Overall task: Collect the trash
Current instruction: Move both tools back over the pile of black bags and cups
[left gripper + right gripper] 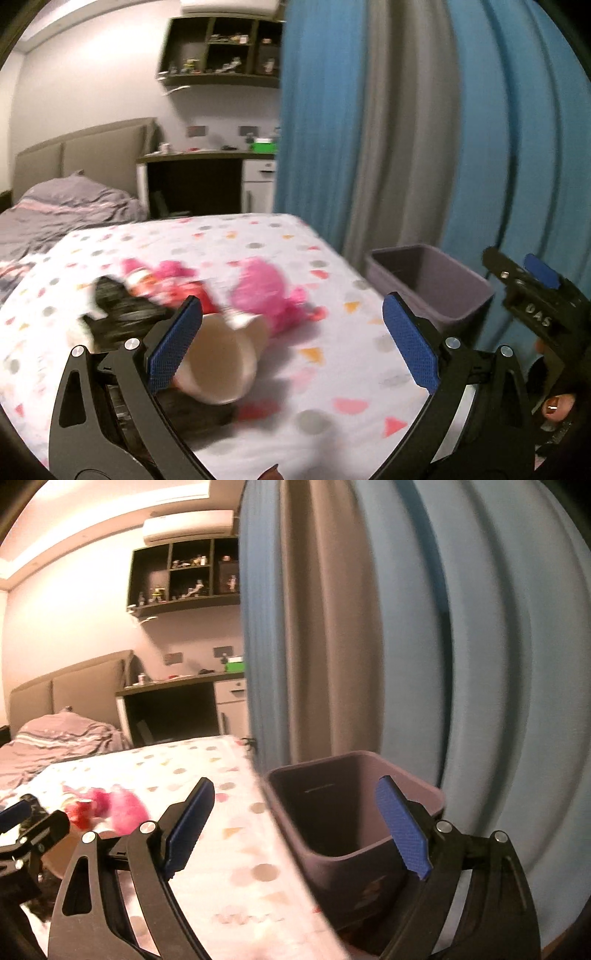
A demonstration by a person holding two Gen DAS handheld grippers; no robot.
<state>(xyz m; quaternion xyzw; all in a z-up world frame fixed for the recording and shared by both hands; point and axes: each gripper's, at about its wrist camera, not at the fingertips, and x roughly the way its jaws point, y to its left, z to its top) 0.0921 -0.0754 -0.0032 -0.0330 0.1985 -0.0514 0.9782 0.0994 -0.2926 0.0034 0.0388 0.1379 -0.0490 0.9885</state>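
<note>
In the left wrist view, the left gripper (291,347) stands wide over a bed (325,373) covered by a white sheet with coloured dots and triangles. A cream paper cup (218,365) lies on its side at the near edge of the bed, its open mouth turned toward the camera; it sits against the inner face of the left blue pad, while the right pad stands well clear of it, so nothing is clamped. Just behind the cup lie a pink fluffy toy (266,291), a red and pink bundle (166,284) and something black (122,310), all blurred. Off the right edge of the bed, in front of a blue and grey curtain (406,129), stands a grey bin (428,280) with its mouth open upward. At the right border the right gripper (532,288) shows from the side. In the right wrist view, the right gripper (295,823) is spread wide with nothing between its pads, hanging above the right edge of the bed (236,834) and the bin (332,808), which sits close against that edge. The pink toy (125,808) lies far off toward the left edge, and the tip of the left gripper (22,823) reaches in at the left border.
</note>
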